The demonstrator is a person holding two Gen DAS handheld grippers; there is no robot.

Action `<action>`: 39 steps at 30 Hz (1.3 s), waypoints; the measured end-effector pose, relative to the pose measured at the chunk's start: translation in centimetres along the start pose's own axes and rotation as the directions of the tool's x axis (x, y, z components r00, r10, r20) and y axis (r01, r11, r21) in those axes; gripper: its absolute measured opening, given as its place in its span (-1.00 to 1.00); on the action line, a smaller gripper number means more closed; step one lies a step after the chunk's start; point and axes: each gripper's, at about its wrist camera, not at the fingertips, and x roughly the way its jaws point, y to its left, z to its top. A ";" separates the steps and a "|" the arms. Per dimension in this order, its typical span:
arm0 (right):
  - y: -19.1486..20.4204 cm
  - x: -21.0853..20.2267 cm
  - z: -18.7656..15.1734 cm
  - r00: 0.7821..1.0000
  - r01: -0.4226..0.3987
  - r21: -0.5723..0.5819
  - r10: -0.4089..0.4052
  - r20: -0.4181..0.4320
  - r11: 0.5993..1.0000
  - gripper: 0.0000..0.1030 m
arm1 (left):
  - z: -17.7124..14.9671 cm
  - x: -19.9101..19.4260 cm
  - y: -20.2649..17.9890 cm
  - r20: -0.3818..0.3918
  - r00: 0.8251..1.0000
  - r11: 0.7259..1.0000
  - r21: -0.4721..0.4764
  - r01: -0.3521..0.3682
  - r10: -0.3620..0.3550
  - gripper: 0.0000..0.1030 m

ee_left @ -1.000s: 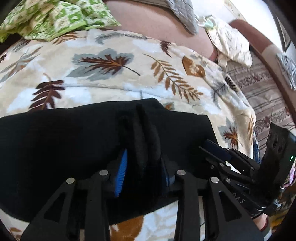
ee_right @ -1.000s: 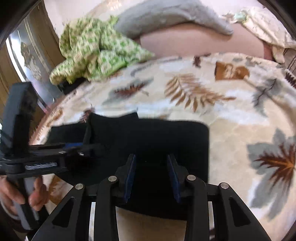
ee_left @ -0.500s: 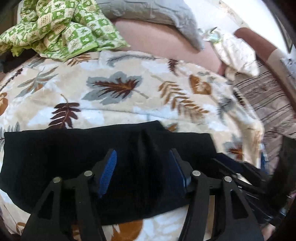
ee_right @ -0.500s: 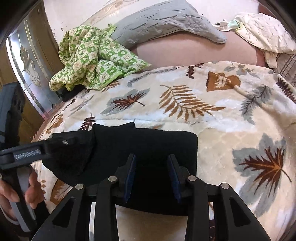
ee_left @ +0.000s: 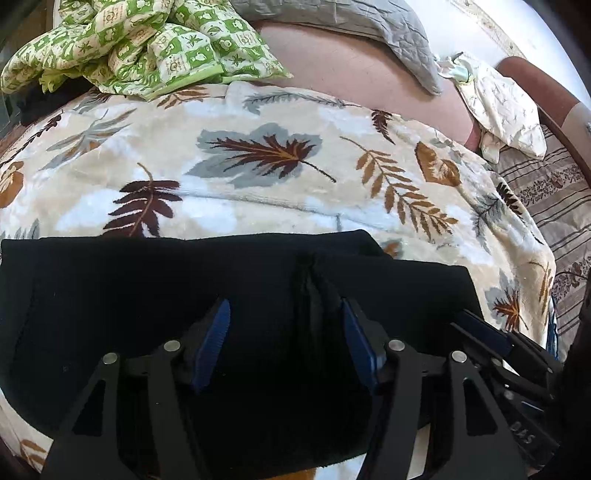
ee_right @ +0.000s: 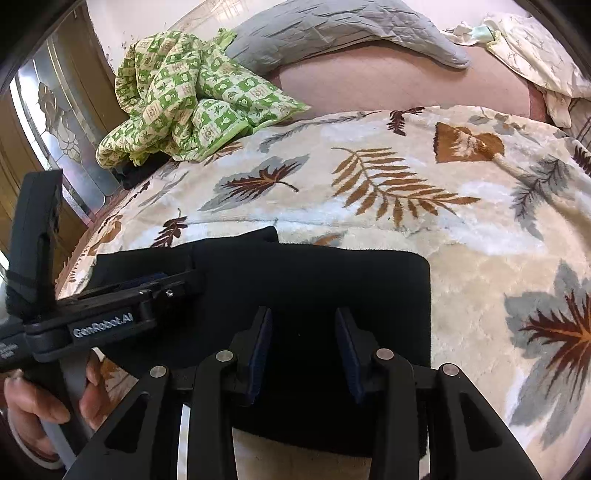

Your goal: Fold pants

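Observation:
Black pants (ee_left: pixel 129 295) lie folded as a flat band on a leaf-print blanket (ee_left: pixel 258 158); they also show in the right wrist view (ee_right: pixel 332 273). My left gripper (ee_left: pixel 286 339) is open just above the pants, with a raised fabric ridge (ee_left: pixel 314 280) between its blue pads. My right gripper (ee_right: pixel 304 347) is open and empty over the right part of the pants. The left gripper shows in the right wrist view (ee_right: pixel 162 286), and the right gripper in the left wrist view (ee_left: pixel 491 339).
A green checkered cloth (ee_right: pixel 184 96), a grey pillow (ee_right: pixel 332 29) and a cream pillow (ee_left: pixel 506 110) lie at the far side of the bed. A striped sheet (ee_left: pixel 554 206) is at the right. A mirrored door (ee_right: pixel 62 122) stands at the left.
My left gripper opened and let go of the pinched pants fabric, then drew back and up. My right gripper stayed open and also pulled back a little.

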 end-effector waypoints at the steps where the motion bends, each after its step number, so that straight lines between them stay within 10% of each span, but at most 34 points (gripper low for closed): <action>1: 0.1 -0.5 0.0 1.000 0.000 -0.002 0.000 0.003 1.000 -0.27 | 0.0 -0.2 0.1 -0.001 1.000 1.000 -0.005 0.004 -0.004 0.18; 21: 3.9 -3.3 -1.6 1.000 -0.019 -0.071 0.020 0.014 0.997 -0.04 | -2.0 -4.6 1.6 0.050 0.998 0.999 -0.024 -0.044 0.045 0.33; 39: 9.5 3.5 -0.2 0.997 -0.033 -0.180 0.021 -0.068 0.983 0.00 | -4.8 -8.1 8.5 0.071 0.992 0.984 -0.146 -0.098 0.109 0.40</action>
